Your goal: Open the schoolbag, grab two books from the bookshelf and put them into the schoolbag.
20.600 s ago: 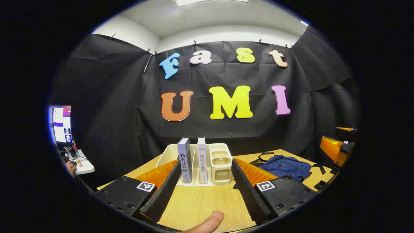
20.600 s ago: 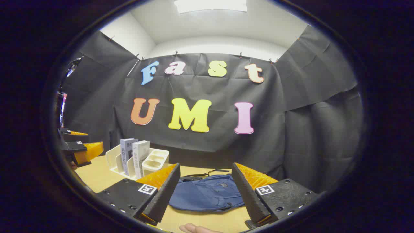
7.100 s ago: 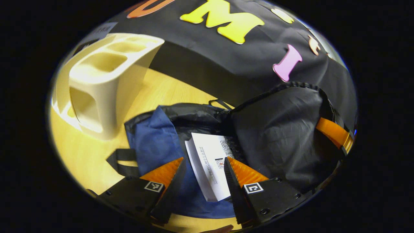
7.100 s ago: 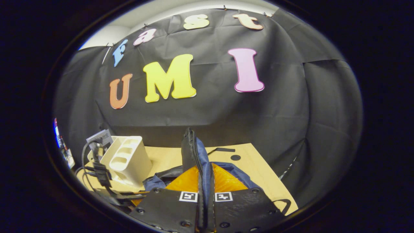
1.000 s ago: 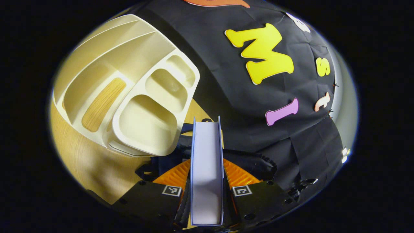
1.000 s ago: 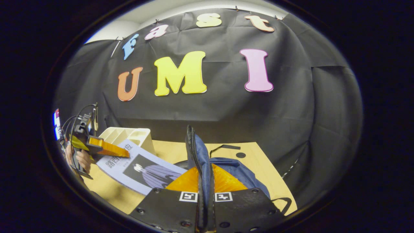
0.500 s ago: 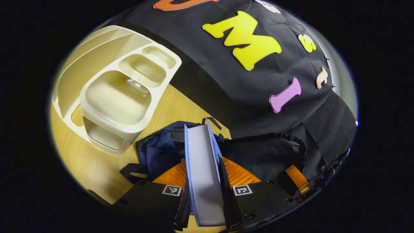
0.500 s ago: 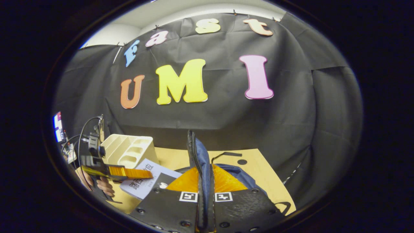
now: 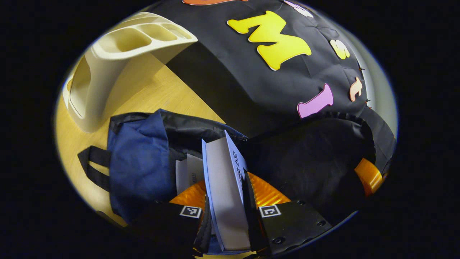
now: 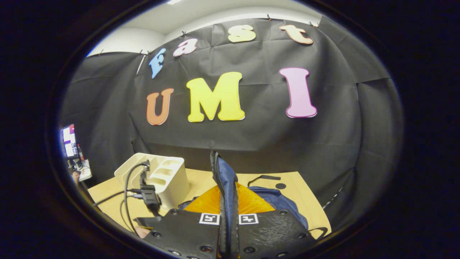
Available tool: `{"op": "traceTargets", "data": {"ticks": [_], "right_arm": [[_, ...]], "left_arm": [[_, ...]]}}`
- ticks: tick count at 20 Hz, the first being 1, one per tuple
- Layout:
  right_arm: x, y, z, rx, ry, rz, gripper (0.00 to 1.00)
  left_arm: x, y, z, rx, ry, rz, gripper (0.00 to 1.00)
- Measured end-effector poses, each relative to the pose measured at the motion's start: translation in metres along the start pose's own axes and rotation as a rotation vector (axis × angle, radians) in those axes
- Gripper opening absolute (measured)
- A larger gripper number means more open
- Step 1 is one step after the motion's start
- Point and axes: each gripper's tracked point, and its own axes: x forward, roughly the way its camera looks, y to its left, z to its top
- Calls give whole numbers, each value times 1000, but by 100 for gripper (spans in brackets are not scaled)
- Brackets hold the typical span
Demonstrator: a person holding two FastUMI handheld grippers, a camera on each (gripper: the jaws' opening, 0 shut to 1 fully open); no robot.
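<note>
Over the schoolbag [image 9: 138, 162] — left gripper [image 9: 225, 201] tilted, seemingly downward, clamping book [image 9: 224, 187].

Left gripper view: rides my left gripper [image 9: 225, 201], tilted steeply down and rolled, very close over the open schoolbag [image 9: 140, 162], the tabletop [image 9: 158, 93] slanting across.

Right gripper view: rides my right gripper [image 10: 228, 208], low and close to level, facing the booth wall, the bag's raised flap [image 10: 224, 180] right at the lens.

Shared: schoolbag, tabletop, the cream bookshelf [image 9: 107, 68] [image 10: 169, 176], the booth wall.
</note>
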Motion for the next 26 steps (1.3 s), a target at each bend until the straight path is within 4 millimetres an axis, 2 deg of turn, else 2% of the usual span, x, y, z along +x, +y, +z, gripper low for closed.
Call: {"op": "traceTargets", "data": {"ticks": [3,9,10,11,14,15,16,17,21,23,26], "right_arm": [[-1,4,0,-1,-4,16,4],[6,1,-10,-6,12,15,4],[7,-3,-13,-1,21,6,5],[7,-7,-16,9,29,-2,4],[8,-15,-21,18,43,-32,2],[7,-17,-21,16,44,-43,2],[5,-19,-23,10,44,-55,5],[4,-21,-24,8,44,-60,2],[4,-27,-32,23,60,-82,5],[4,-33,-35,15,66,-120,5],[0,-32,-40,10,68,-146,5]], "left_arm": [[11,-4,-5,-4,-4,-15,44],[19,8,-12,-8,-24,17,46],[19,11,-10,40,-22,36,48],[17,14,-8,102,-23,60,57],[18,16,-6,248,-13,123,72],[16,17,-3,252,-6,121,77],[14,17,-1,252,3,117,78],[14,17,-1,251,18,109,78],[2,20,0,271,53,109,81],[-7,24,14,323,31,134,82],[-22,27,35,394,-2,141,82]]}}
